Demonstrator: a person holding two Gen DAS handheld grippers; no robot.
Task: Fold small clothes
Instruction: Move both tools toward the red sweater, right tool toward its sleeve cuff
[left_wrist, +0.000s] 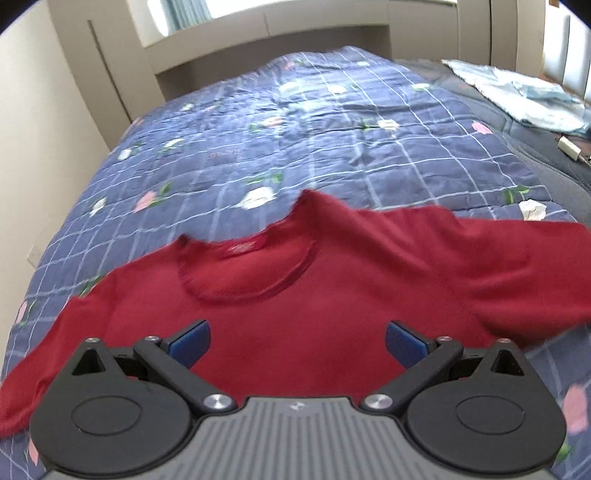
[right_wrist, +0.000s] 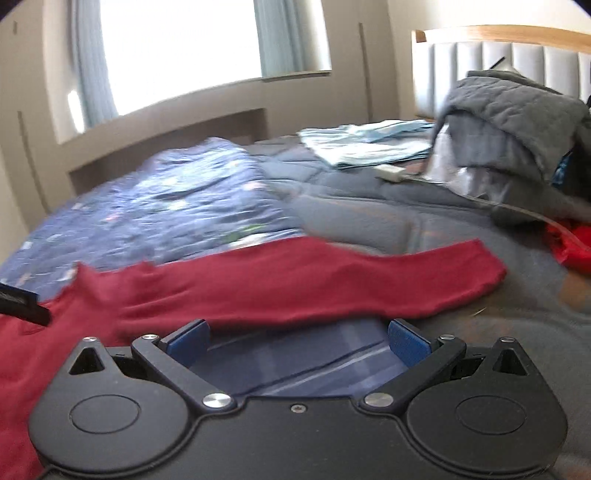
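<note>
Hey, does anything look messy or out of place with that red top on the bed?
The red sweater lies spread out but not smooth: the shoulder beside its neckline is bunched up into a peak, and its long sleeve runs off the floral quilt onto the grey bedding.

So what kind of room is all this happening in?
Most likely a bedroom. A red sweater lies spread on a bed covered with a blue floral quilt, a padded headboard stands at one end, and a curtained window lets in daylight.
</note>
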